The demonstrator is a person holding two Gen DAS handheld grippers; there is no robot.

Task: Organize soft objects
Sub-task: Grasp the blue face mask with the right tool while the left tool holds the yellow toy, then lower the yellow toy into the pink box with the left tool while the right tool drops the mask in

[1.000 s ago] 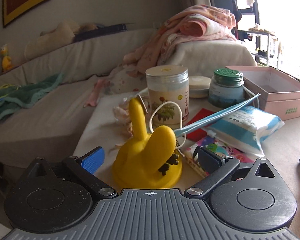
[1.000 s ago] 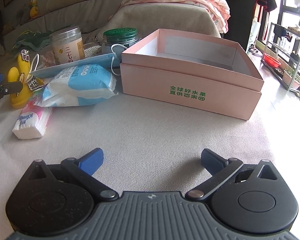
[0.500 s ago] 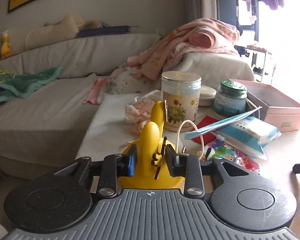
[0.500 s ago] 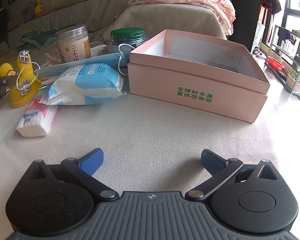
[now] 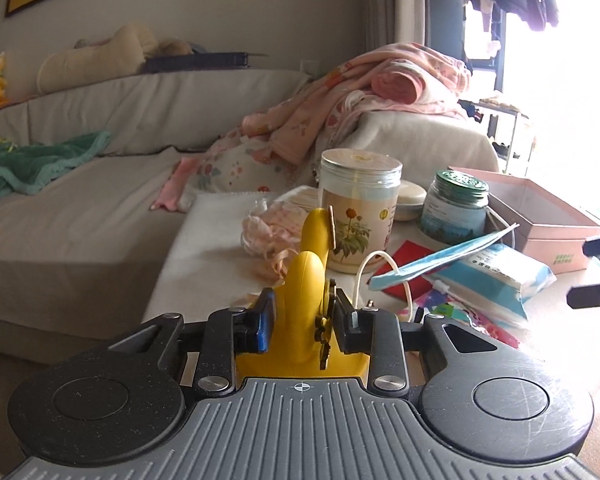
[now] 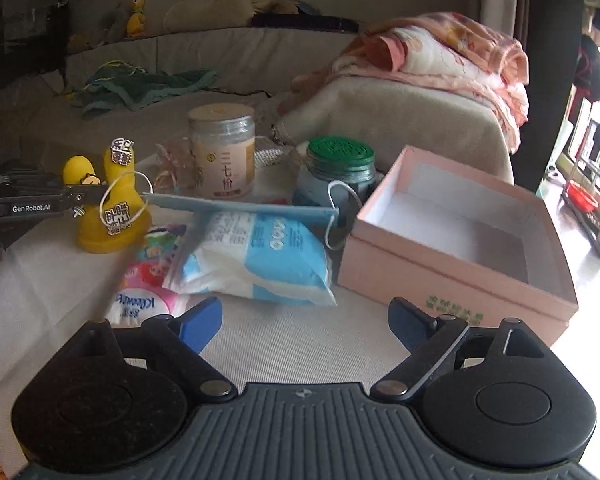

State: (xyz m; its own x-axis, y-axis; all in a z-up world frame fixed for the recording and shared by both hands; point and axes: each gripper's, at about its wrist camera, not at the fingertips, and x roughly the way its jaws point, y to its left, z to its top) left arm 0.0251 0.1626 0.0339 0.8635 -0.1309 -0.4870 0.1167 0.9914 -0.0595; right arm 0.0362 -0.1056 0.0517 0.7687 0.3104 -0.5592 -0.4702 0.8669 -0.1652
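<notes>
Step in hand: grasp of the yellow toy [image 5: 306,300], most likely the first soft thing to be put away.
Left claw [image 5: 303,322]: clenched on the yellow toy, one pad on each flank, low on its body; the two ears stand up just ahead of the pads.
Yellow toy: base looks to sit on the cloth-covered surface [image 6: 292,344] or barely off it; I cannot tell which.
Snag risk: a white ear loop of the blue face mask [image 6: 236,206] hangs around the toy, so a lift may drag the mask along.
Ahead of the left claw: a tall jar [image 5: 358,210] and a green-lidded jar [image 5: 454,206], both hard, probably not part of the job.
Right of the left claw: a blue and white tissue pack [image 6: 256,260] under the mask, touching it.
Right claw [image 6: 304,320]: released, pads wide apart, holding and touching nothing, above bare cloth.
Ahead and right of the right claw: an open pink box [image 6: 452,276], nothing visible inside, the likely place for the soft things.
Next move, as I judge it: raise the toy slowly, free the loop, carry it right to the box.
</notes>
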